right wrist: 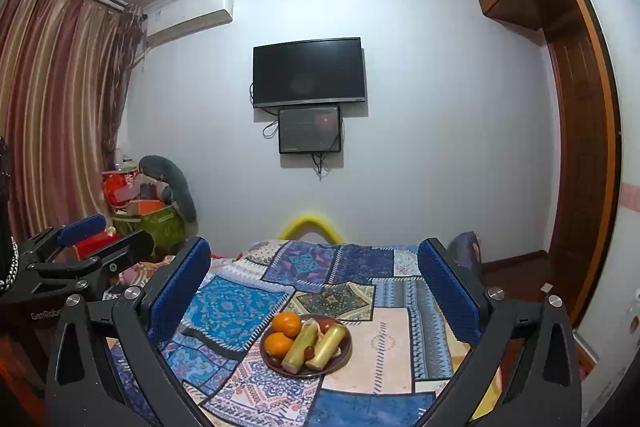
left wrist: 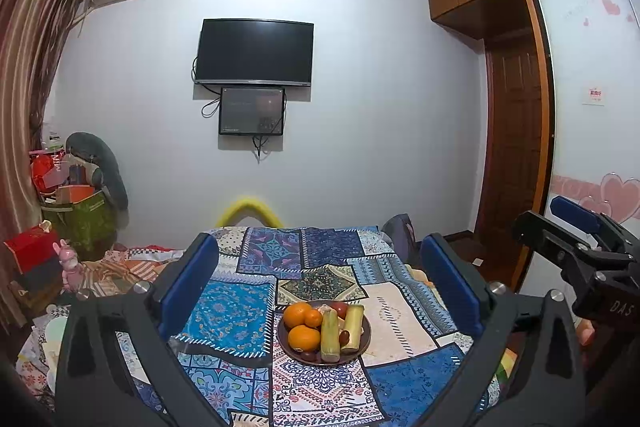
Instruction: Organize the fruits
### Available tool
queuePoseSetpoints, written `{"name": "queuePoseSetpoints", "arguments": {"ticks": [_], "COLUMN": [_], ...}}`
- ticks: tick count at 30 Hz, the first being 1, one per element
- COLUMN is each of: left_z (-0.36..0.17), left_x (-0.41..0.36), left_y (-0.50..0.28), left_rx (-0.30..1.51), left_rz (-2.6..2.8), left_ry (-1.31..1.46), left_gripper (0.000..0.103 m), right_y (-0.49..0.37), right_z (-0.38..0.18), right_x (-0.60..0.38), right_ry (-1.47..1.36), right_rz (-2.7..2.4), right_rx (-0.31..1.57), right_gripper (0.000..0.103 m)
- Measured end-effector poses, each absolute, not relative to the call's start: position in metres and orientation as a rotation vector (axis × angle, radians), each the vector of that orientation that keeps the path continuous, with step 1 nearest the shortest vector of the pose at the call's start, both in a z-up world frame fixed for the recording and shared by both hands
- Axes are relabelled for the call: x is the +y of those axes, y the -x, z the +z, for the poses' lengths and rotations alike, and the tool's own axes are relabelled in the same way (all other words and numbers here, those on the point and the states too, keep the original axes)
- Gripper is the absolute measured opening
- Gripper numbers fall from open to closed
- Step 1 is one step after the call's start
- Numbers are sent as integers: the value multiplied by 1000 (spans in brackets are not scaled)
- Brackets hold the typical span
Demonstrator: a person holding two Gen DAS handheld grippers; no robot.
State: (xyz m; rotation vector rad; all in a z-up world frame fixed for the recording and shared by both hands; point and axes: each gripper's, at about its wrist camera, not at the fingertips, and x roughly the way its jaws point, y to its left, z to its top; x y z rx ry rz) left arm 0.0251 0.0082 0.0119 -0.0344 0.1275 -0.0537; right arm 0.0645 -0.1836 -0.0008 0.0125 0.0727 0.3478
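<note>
A dark round plate (left wrist: 358, 354) (right wrist: 344, 355) sits on a table under a patchwork cloth (left wrist: 236, 303) (right wrist: 232, 307). It holds oranges (left wrist: 304, 338) (right wrist: 286, 323), two pale green sugarcane pieces (left wrist: 330, 335) (right wrist: 299, 346) and small dark red fruits (left wrist: 344, 336) (right wrist: 309, 351). My left gripper (left wrist: 320, 283) hangs open above and before the plate, nothing between its blue pads. My right gripper (right wrist: 314, 287) is likewise open and empty over the near table. Each gripper shows at the edge of the other's view: the right gripper (left wrist: 576, 239), the left gripper (right wrist: 84, 247).
A television (left wrist: 254, 53) (right wrist: 310, 71) with a smaller screen (left wrist: 252, 111) under it hangs on the far wall. Boxes and bags (left wrist: 76, 203) (right wrist: 148, 211) pile up at the left by striped curtains (right wrist: 56, 99). A wooden wardrobe and door (left wrist: 516, 147) stand at the right.
</note>
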Motion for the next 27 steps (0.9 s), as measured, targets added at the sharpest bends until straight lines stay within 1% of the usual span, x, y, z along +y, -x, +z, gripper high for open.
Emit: {"name": "queuePoseSetpoints", "arguments": {"ticks": [27], "left_z": [10], "left_x": [7], "left_y": [-29], "left_rx": [145], "left_rz": [-73], "left_ry": [36], "left_gripper": [103], "right_y": [-62], "right_z": [1], "right_x": [-185], "right_ry": [-12], "right_rz": [348], "right_rx": [72], "right_gripper": [103]}}
